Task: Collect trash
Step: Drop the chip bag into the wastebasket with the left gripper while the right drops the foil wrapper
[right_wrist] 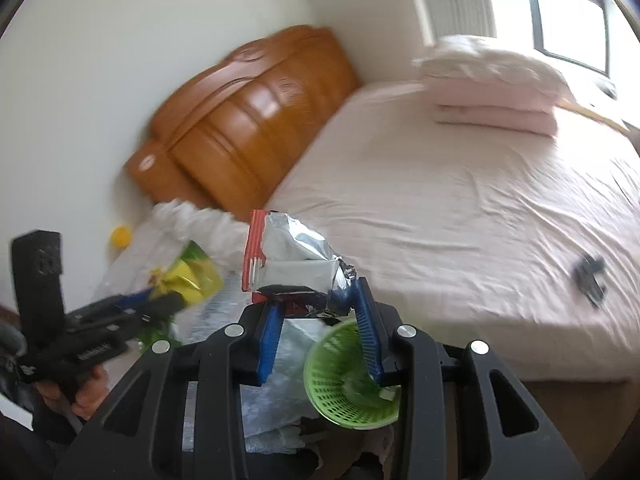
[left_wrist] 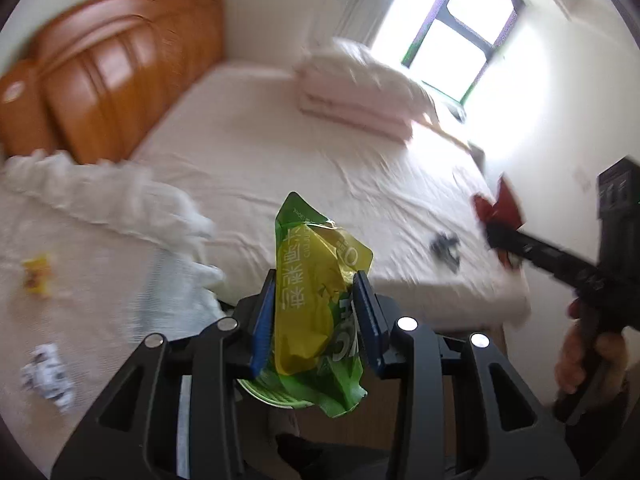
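Hanging over the green basket (right_wrist: 352,376), two clamped wrappers.

Both wrist views look steeply down, sharing the bed (left_wrist: 280,152).

Open bed sheet (right_wrist: 460,200) ahead, folded quilts (right_wrist: 492,92) far corner, green basket (right_wrist: 348,380) below — crumpled plastic (left_wrist: 120,200) beside.

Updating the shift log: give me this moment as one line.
left gripper: shut on green snack bag | right gripper: shut on red-and-silver wrapper | green basket: below, nothing dropped yet | bed: scraps remain
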Demonstrator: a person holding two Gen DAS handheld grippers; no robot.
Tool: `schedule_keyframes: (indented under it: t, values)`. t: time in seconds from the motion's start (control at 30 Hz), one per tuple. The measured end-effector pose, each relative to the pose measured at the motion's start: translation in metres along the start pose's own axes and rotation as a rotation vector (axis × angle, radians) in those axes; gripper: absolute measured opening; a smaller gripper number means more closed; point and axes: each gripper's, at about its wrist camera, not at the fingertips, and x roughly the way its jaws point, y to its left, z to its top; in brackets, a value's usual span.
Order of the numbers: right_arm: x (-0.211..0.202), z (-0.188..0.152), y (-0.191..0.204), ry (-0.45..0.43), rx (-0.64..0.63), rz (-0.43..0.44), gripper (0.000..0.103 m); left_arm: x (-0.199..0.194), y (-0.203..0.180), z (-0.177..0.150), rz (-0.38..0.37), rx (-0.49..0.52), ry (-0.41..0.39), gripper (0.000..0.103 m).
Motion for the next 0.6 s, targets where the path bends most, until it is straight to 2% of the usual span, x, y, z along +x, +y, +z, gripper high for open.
schedule_keyframes:
  t: [0.1, 0.23, 0.37, 0.4, 0.43, 0.5, 0.6]
  values:
    - [-0.008, -0.005, -0.024, -0.009, 0.037, -0.026, 0.035, 0.028, -0.018, -0.002, -0.032, 0.025, 0.065, 0.037]
    - [-0.013, -0.009, -0.042, -0.018, 0.057, -0.036, 0.035, 0.055, -0.036, -0.004, -0.013, 0.062, 0.106, 0.037]
    - [-0.009, -0.011, -0.046, -0.011, 0.061, -0.026, 0.035, 0.078, -0.038, -0.006, 0.009, 0.068, 0.161, 0.039]
    - [-0.006, -0.012, -0.047, -0.003, 0.062, -0.018, 0.035, 0.083, -0.038, -0.008, 0.018, 0.075, 0.175, 0.048]
    - [-0.002, -0.012, -0.048, 0.007, 0.062, -0.012, 0.035, 0.089, -0.037, -0.013, 0.032, 0.084, 0.191, 0.063]
    - [0.006, -0.014, -0.045, 0.03, 0.058, -0.001, 0.036, 0.104, -0.032, -0.02, 0.072, 0.102, 0.223, 0.078]
    - [0.02, -0.019, -0.043, 0.067, 0.052, 0.015, 0.036, 0.131, -0.022, -0.036, 0.104, 0.088, 0.307, 0.082]
